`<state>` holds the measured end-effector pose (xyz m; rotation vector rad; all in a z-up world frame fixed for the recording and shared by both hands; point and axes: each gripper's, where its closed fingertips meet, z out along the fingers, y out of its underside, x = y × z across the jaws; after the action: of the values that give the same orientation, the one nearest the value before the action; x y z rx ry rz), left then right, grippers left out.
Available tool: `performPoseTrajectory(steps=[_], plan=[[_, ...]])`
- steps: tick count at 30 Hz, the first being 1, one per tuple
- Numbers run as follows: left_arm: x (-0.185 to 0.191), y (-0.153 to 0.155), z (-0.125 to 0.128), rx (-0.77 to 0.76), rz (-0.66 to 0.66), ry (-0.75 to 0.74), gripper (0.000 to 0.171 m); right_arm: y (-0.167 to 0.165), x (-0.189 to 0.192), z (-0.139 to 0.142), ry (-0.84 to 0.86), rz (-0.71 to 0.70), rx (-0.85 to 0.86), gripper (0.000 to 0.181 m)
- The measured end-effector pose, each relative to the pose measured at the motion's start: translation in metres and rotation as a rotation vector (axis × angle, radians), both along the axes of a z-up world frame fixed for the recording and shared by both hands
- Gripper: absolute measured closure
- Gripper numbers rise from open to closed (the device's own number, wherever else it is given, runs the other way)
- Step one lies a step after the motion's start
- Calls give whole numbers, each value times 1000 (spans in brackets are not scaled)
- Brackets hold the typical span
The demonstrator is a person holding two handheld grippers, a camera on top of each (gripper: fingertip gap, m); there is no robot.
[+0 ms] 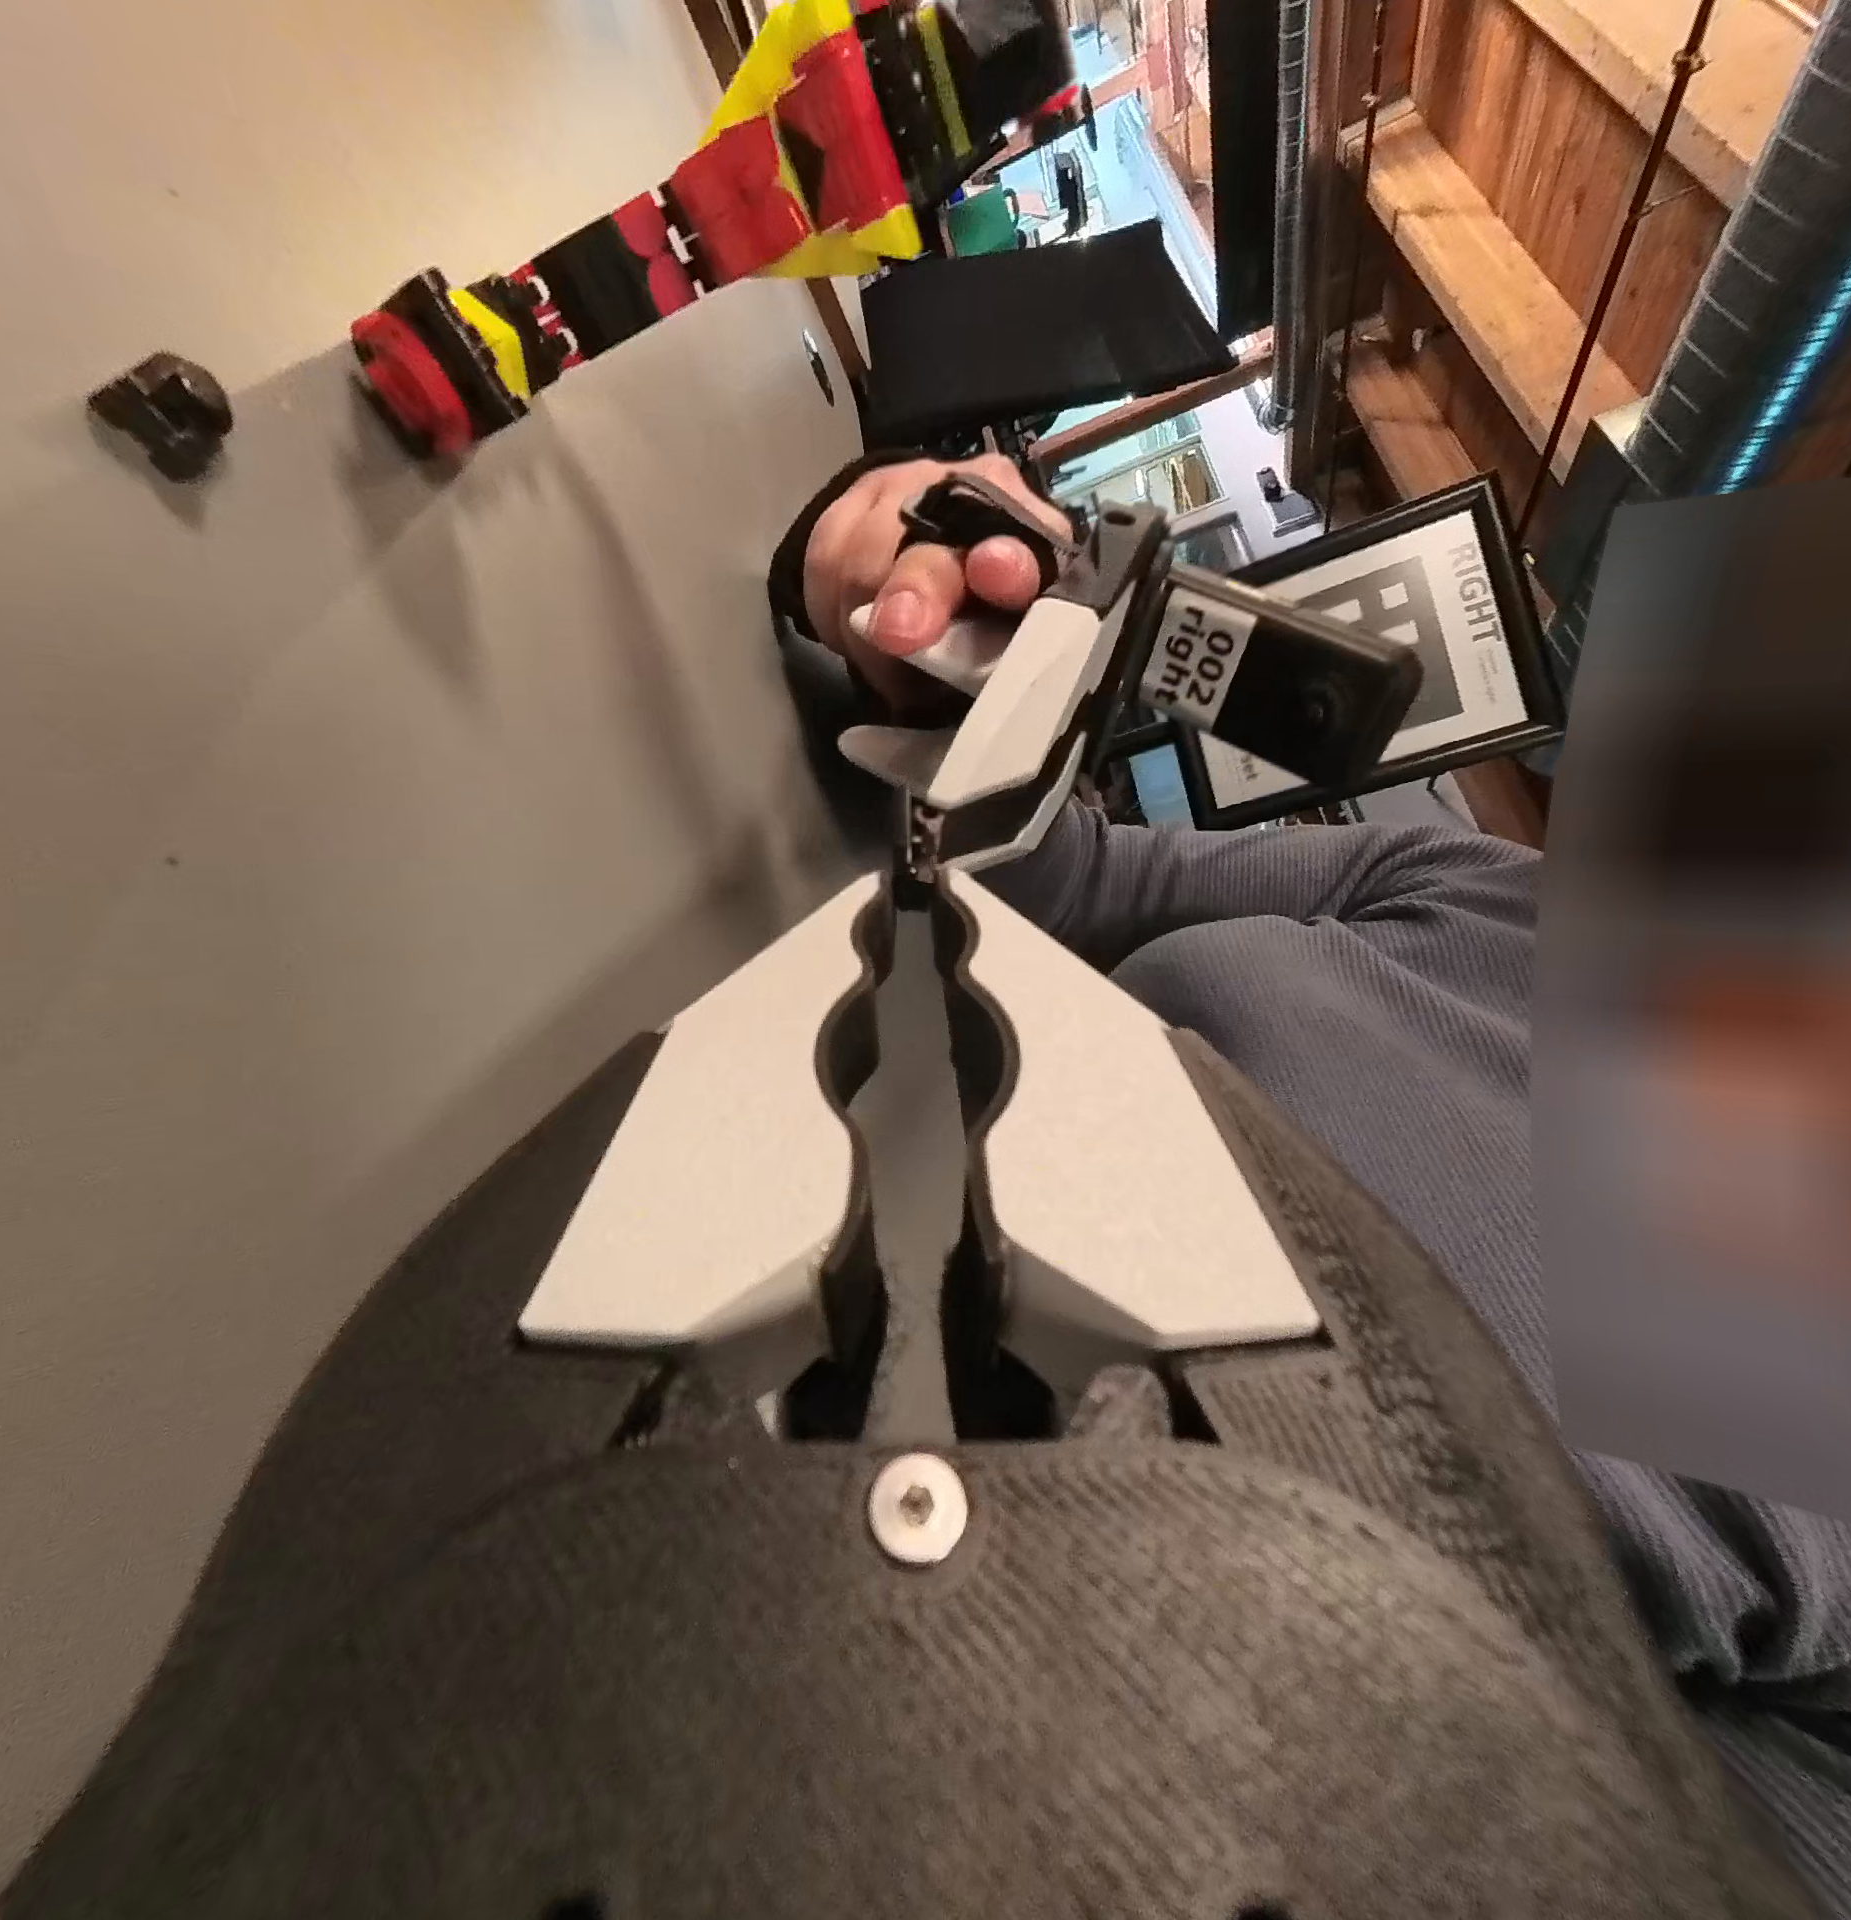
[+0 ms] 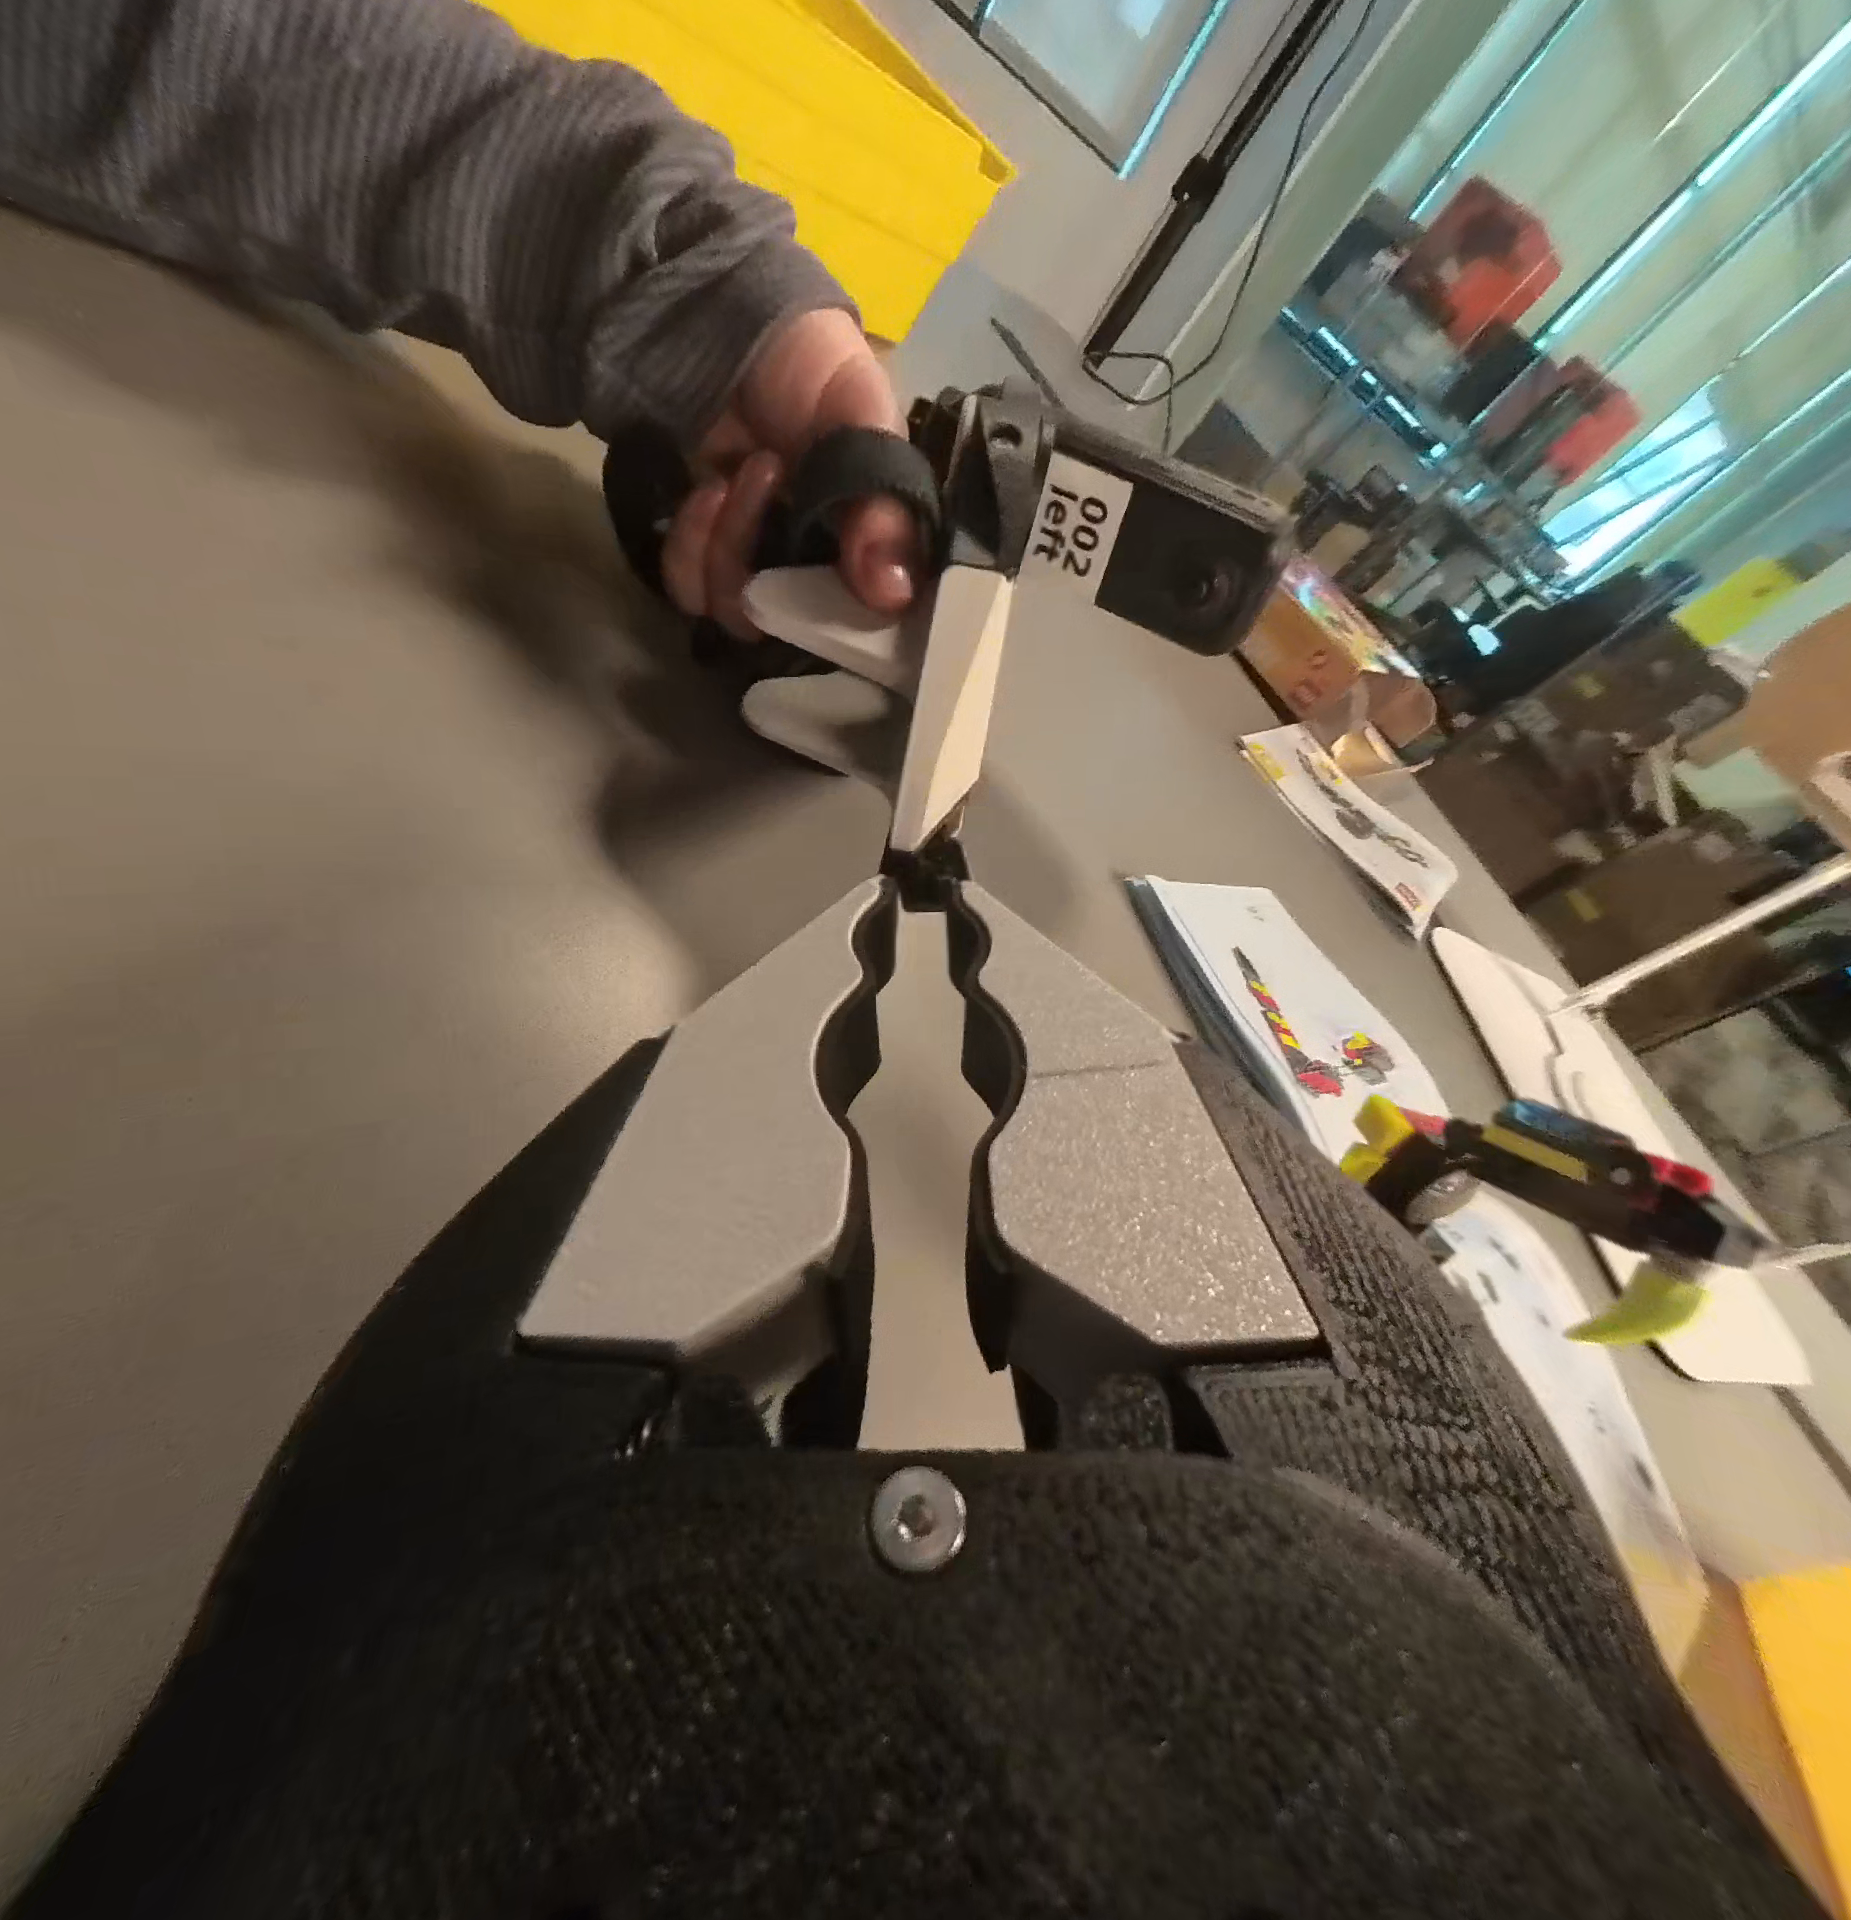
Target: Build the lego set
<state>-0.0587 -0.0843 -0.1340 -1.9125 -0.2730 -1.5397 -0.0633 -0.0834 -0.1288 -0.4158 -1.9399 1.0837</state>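
Note:
My left gripper (image 1: 916,883) and my right gripper (image 2: 916,894) meet tip to tip above the grey table (image 1: 225,831). Both are shut on a small black lego piece (image 1: 919,847), which also shows in the right wrist view (image 2: 926,873). I cannot tell whether it is one piece or two joined. The right gripper (image 1: 926,821) comes in from above in the left wrist view, as the left gripper (image 2: 931,842) does in the right wrist view. A long red, black and yellow lego build (image 1: 734,208) lies far off. Its red and black end (image 1: 433,364) sits near a loose black piece (image 1: 162,416).
Open instruction booklets (image 2: 1264,997) lie on the table at the right, with a black, yellow and red lego model (image 2: 1555,1174) beside them. A yellow bin (image 2: 796,125) stands at the back. A framed sign (image 1: 1420,644) stands behind the right hand. The person's grey sleeve (image 1: 1368,987) is close. Left and right tips are no more than a few centimetres apart.

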Motion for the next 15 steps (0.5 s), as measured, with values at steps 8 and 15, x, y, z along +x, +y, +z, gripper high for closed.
performPoseTrajectory(steps=[8, 15], plan=[[5, -2, -4, -19, -33, 22, 167, -2, 1, -6, -123, 53, -50, 176], [8, -4, -9, -40, -52, 52, 167, -5, 3, -11, -159, 74, -30, 178]])
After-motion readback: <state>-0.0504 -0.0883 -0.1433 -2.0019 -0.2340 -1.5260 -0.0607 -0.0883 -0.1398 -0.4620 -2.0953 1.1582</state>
